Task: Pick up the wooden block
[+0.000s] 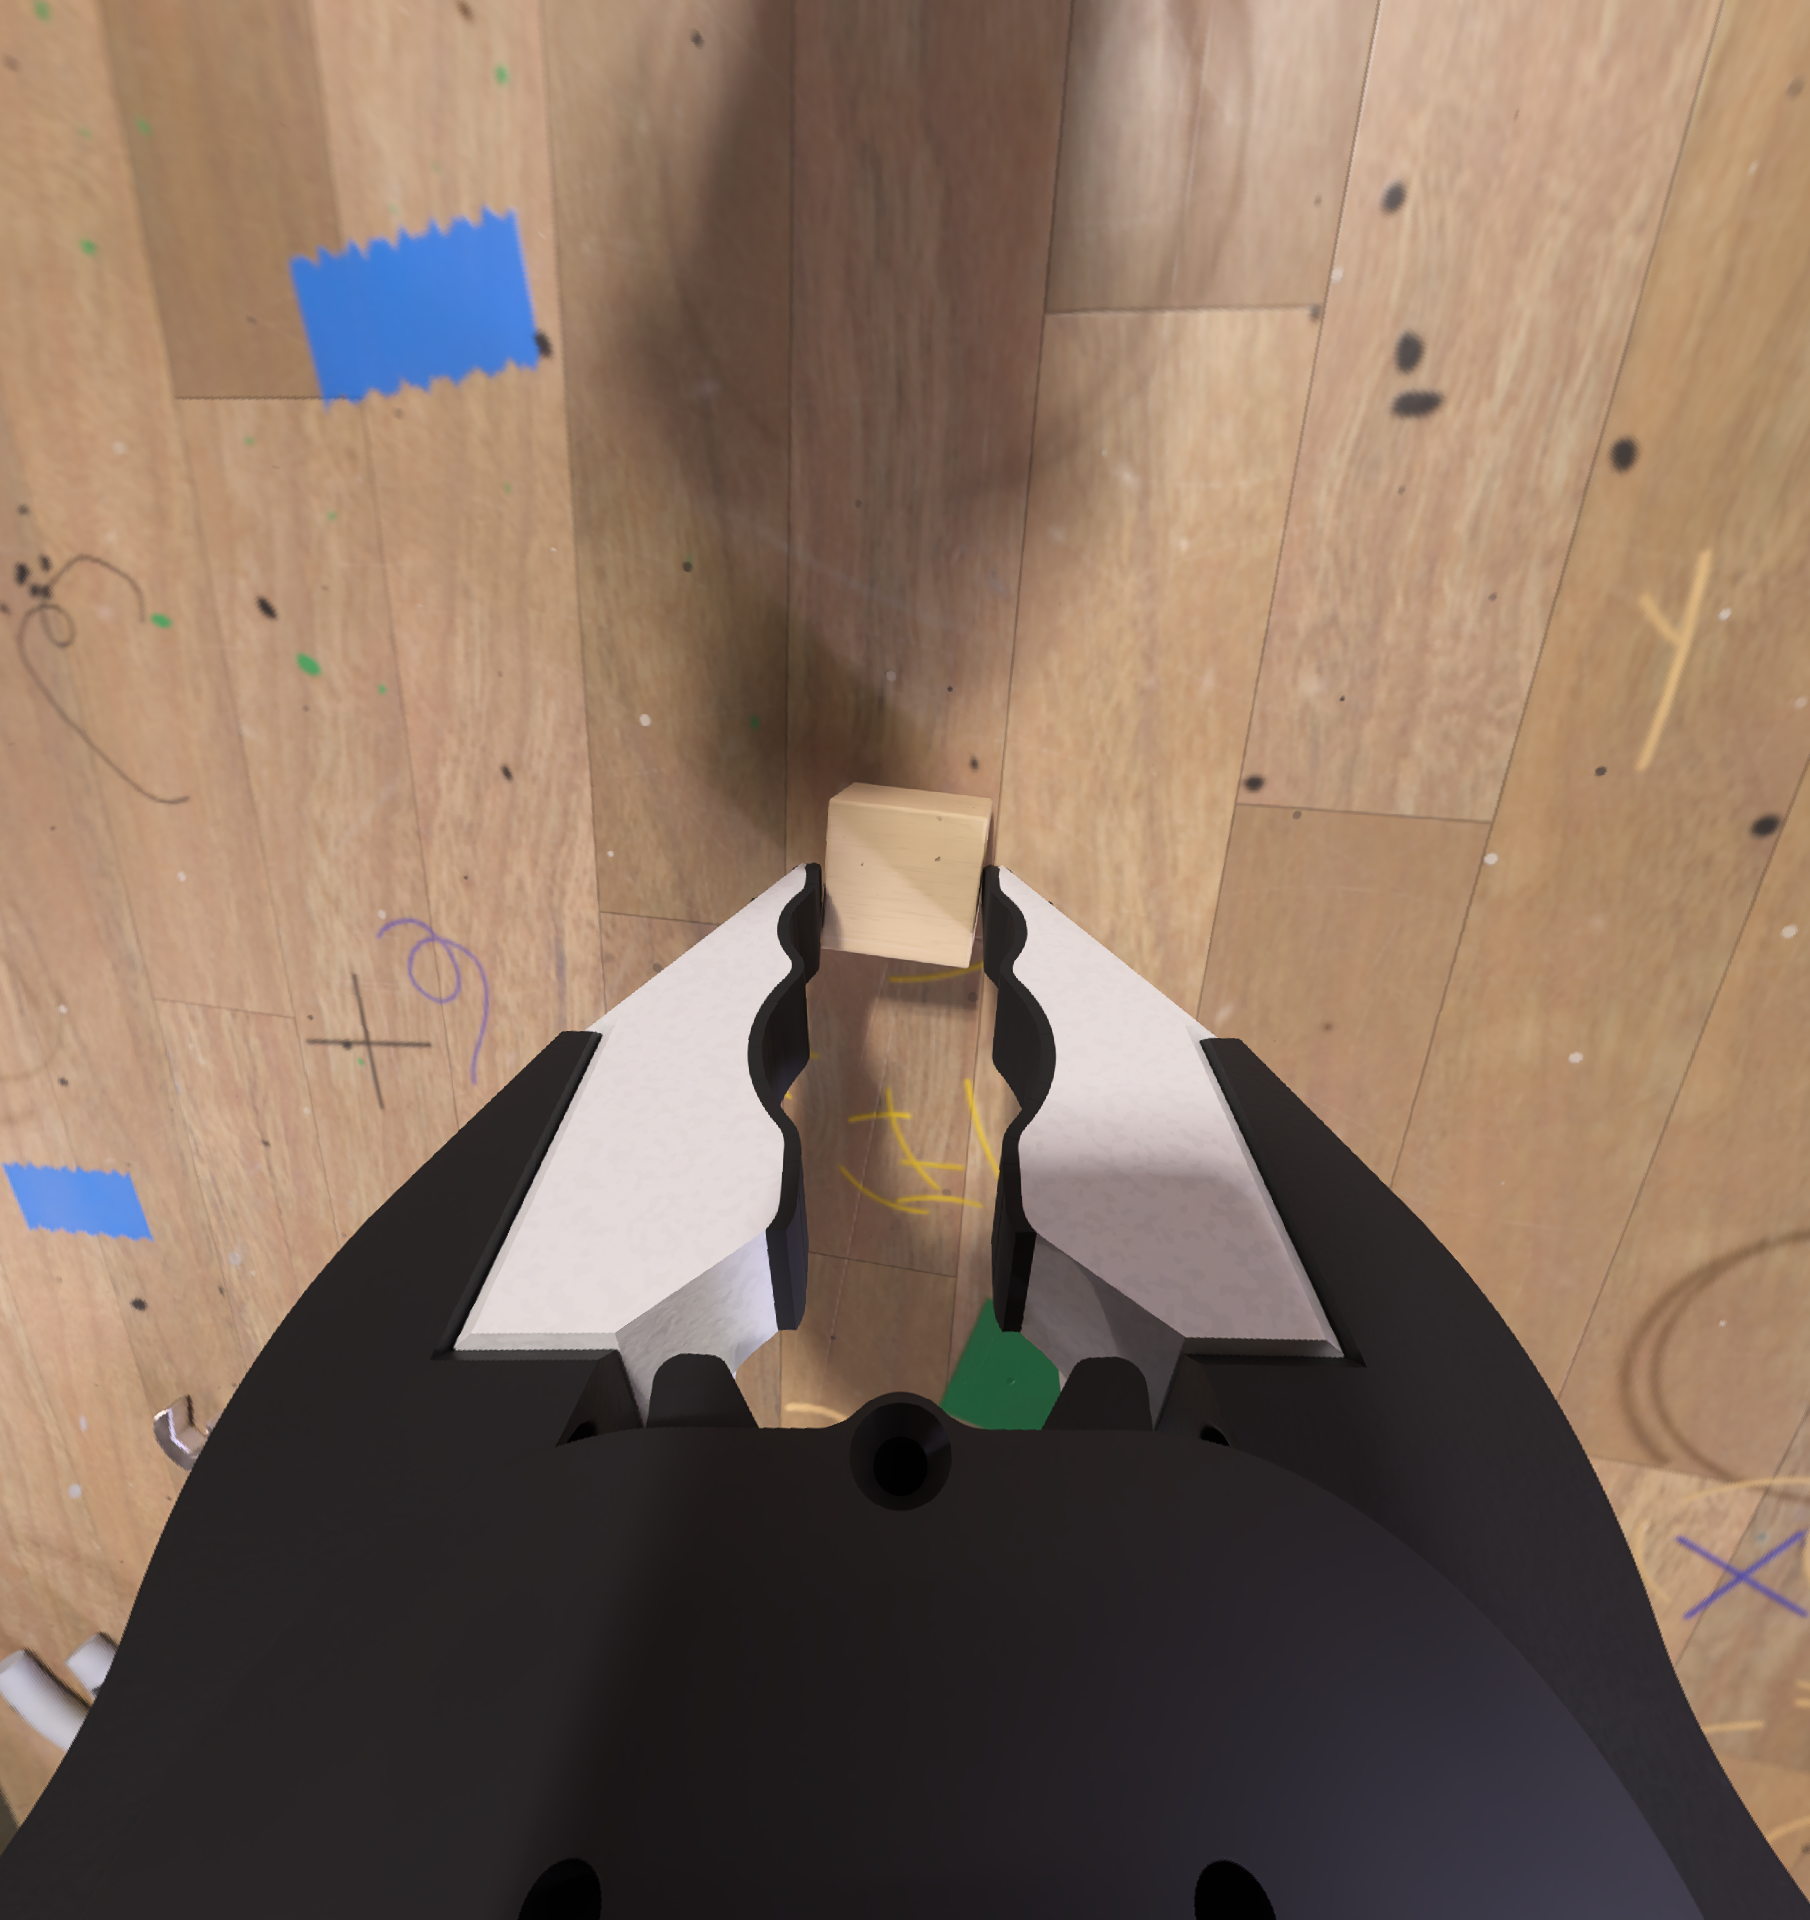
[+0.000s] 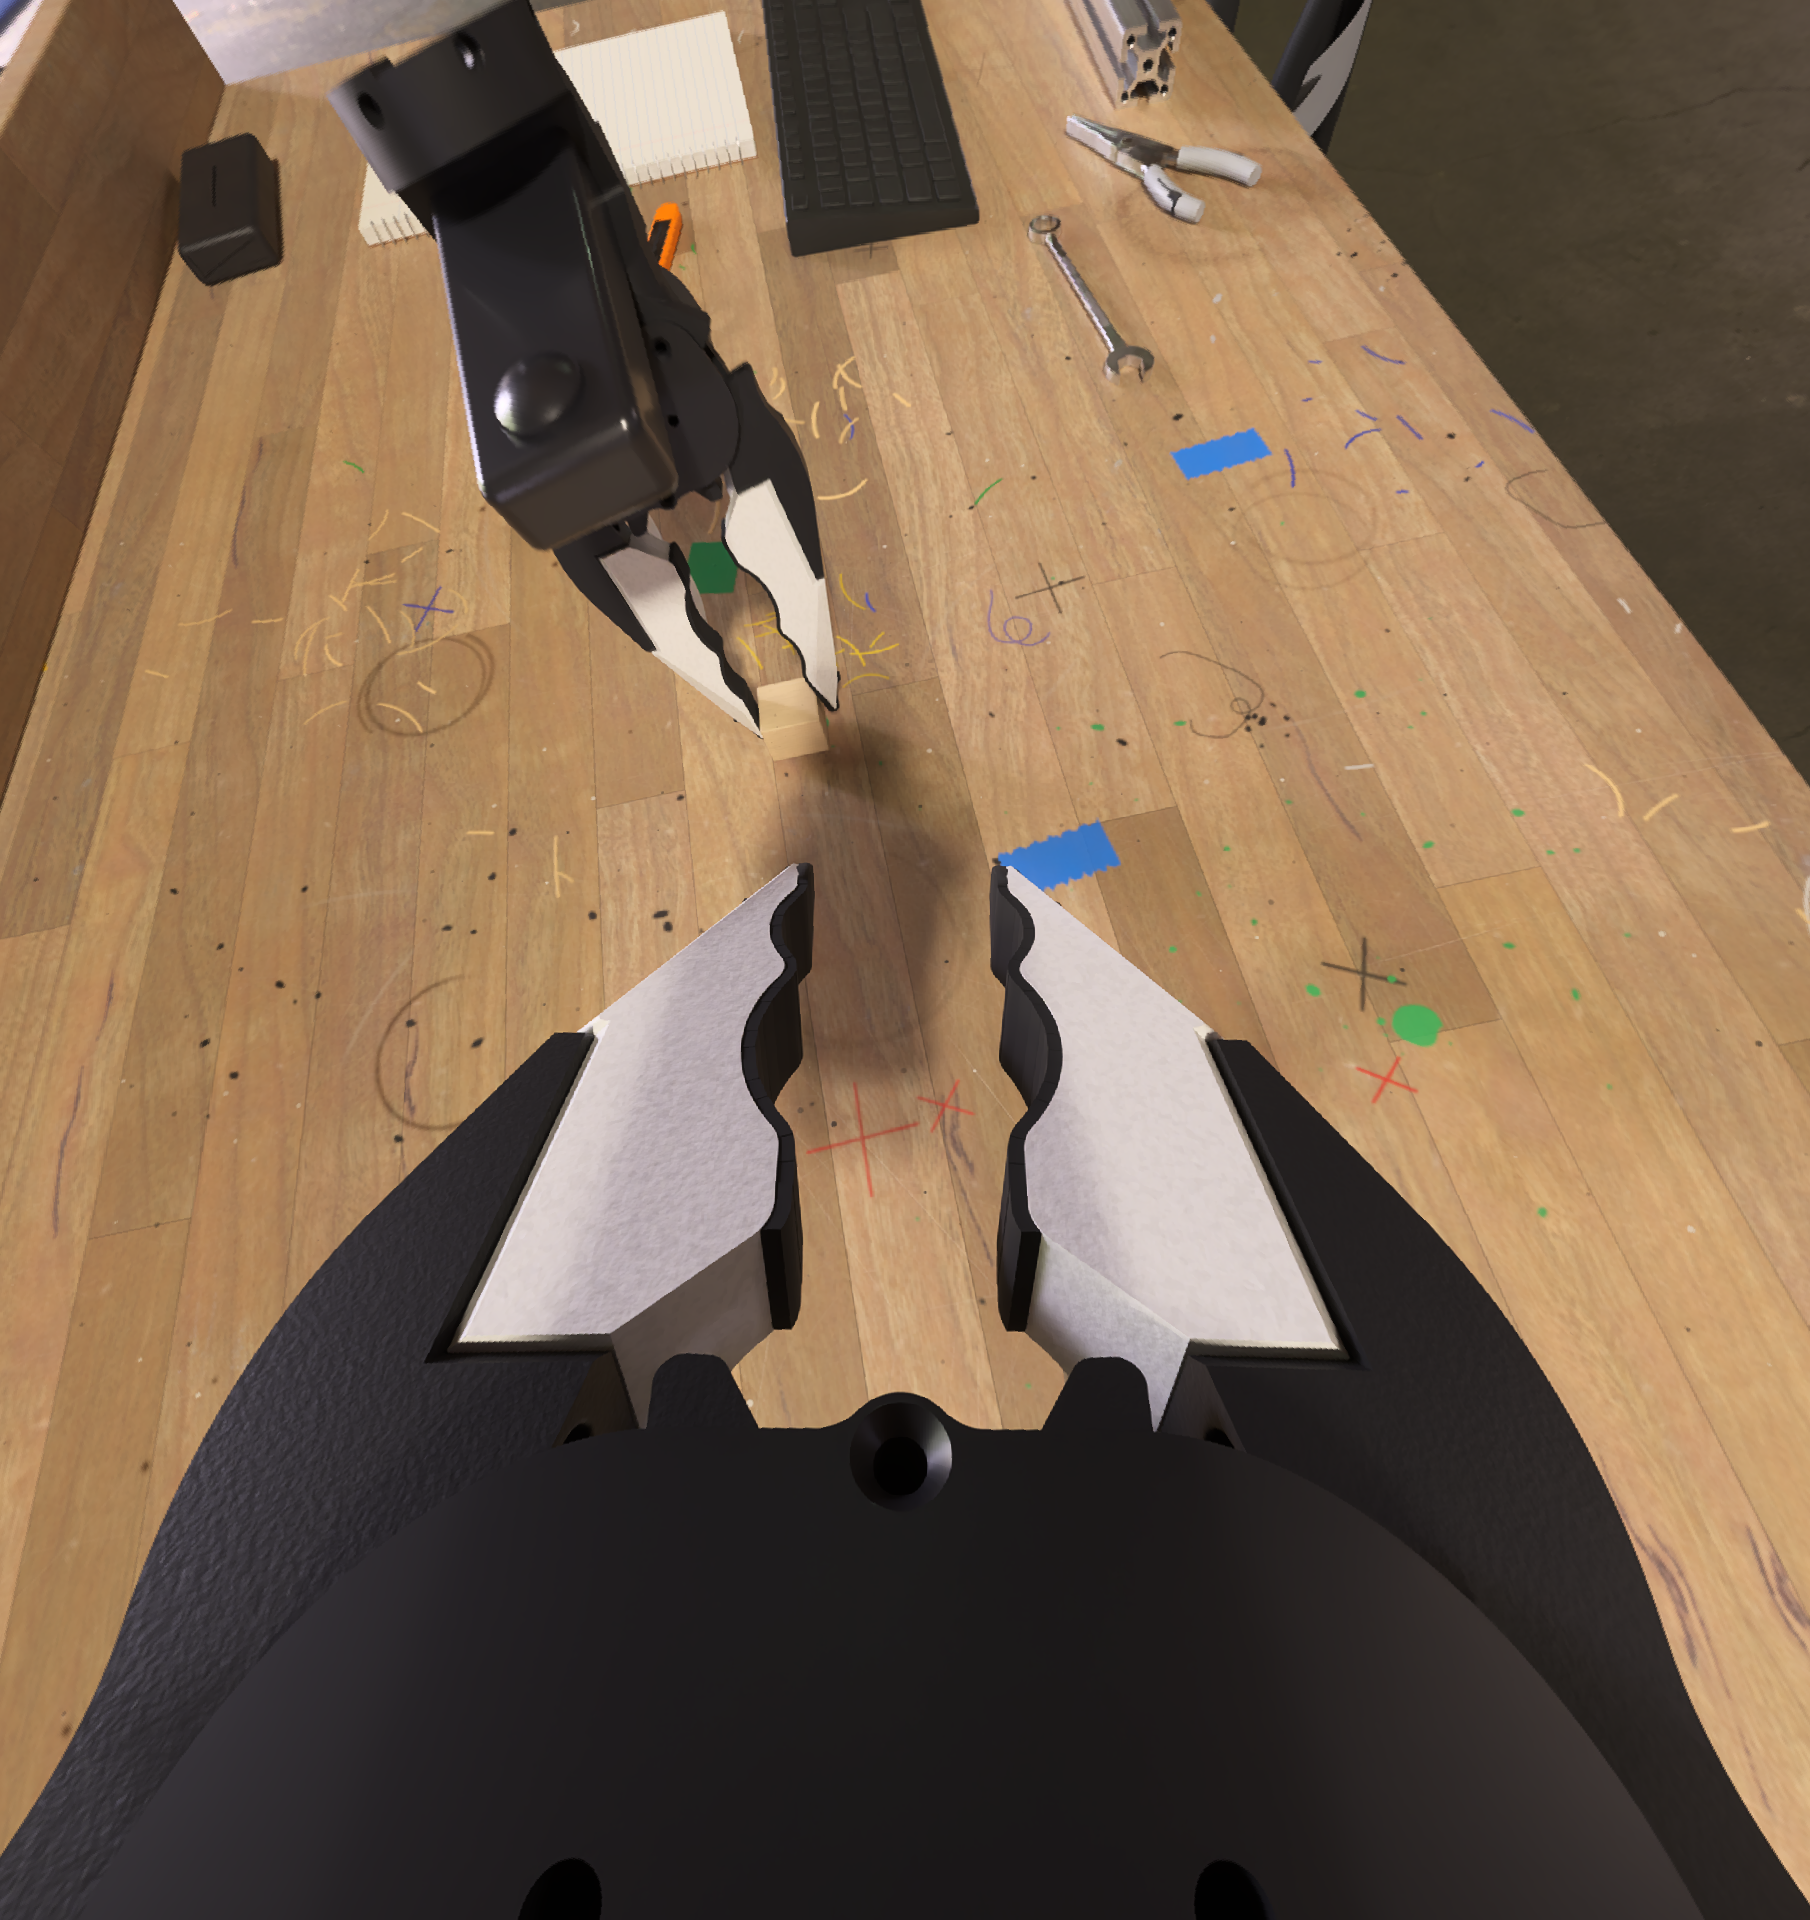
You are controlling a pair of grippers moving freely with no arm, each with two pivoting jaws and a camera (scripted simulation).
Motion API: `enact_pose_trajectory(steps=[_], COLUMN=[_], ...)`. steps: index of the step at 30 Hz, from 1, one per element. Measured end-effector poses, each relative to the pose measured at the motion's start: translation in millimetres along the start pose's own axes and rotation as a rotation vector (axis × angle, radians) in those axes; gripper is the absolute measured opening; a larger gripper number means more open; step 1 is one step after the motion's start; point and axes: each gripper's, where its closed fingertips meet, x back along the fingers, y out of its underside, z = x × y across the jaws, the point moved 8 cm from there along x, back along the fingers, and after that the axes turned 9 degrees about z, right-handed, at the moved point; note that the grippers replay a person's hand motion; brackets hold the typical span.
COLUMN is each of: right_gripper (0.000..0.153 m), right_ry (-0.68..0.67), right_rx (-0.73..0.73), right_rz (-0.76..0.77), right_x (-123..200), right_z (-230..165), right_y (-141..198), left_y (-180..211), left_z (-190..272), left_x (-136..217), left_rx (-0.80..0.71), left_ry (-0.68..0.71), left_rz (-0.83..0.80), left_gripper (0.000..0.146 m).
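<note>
Pinching the wooden block (image 1: 903, 875) right at the fingertips was how the left gripper (image 1: 901, 894) had it, both tips pressed against opposite side faces with only the nearer part of the block actually between them. From the right wrist view the block (image 2: 795, 717) looked like it sat on or barely off the workbench (image 2: 1244, 831); honestly couldn't tell which, the shadow was tight underneath.

My take: that was a shallow grip. Most of the block stuck out past the tips, so a fast lift could have let it pivot or squirt out. I'd have kept the squeeze firm and gone straight up, slow, no twisting. If it started to tilt, better to set it down and push the fingers further along the sides.

The right gripper (image 2: 899, 883) hung well back over the bench, fingers spread apart with nothing between them, so it wasn't in the way. Wrench (image 2: 1086, 296), pliers (image 2: 1166, 164) and keyboard (image 2: 865, 114) were far off too.
</note>
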Motion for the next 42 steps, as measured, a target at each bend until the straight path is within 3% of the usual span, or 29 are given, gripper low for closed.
enact_pose_trajectory(steps=[6, 10, 14, 21, 23, 27, 29, 33, 42], right_gripper=[0.034, 0.032, 0.032, 0.033, 0.034, 0.035, 0.035, 0.035, 0.032], right_ry=[-0.072, -0.266, -0.267, -0.069, 0.097, 0.598, 0.708, 0.753, 0.613], right_rx=[0.002, -0.062, -0.156, -0.198, -0.166, -0.013, 0.006, 0.002, -0.188], right_rz=[0.005, 0.085, 0.089, 0.210, 0.277, 0.468, 0.528, 0.575, 0.578], right_x=[-24.1, -55.8, -79.3, -83.9, -70.4, -30.7, -16.2, -10.4, -32.9], right_z=[-3.2, -5.6, -1.8, -23.5, -27.4, -29.8, -32.2, -34.5, -20.2], right_y=[1.0, 8.7, 19.3, 23.4, 33.2, 57.0, 63.4, 71.2, 92.3], left_y=[-14.0, -39.2, -52.4, -60.3, -60.7, -60.1, -58.8, -53.9, -46.1], left_z=[3.2, 12.6, 27.2, 48.0, 50.1, 51.2, 51.5, 50.6, 44.9], left_x=[22.9, 43.7, 52.6, 43.9, 38.6, 33.4, 35.0, 36.8, 35.0], left_rx=[0.053, 0.060, 0.044, 0.054, 0.084, 0.156, 0.186, 0.219, 0.248], left_ry=[-0.118, -0.271, -0.503, -0.655, -0.675, -0.720, -0.733, -0.738, -0.742], left_rz=[0.217, 0.466, 0.563, 0.573, 0.606, 0.691, 0.741, 0.792, 0.770], left_gripper=[0.031, 0.031, 0.031, 0.031, 0.031, 0.031, 0.031, 0.031, 0.031])
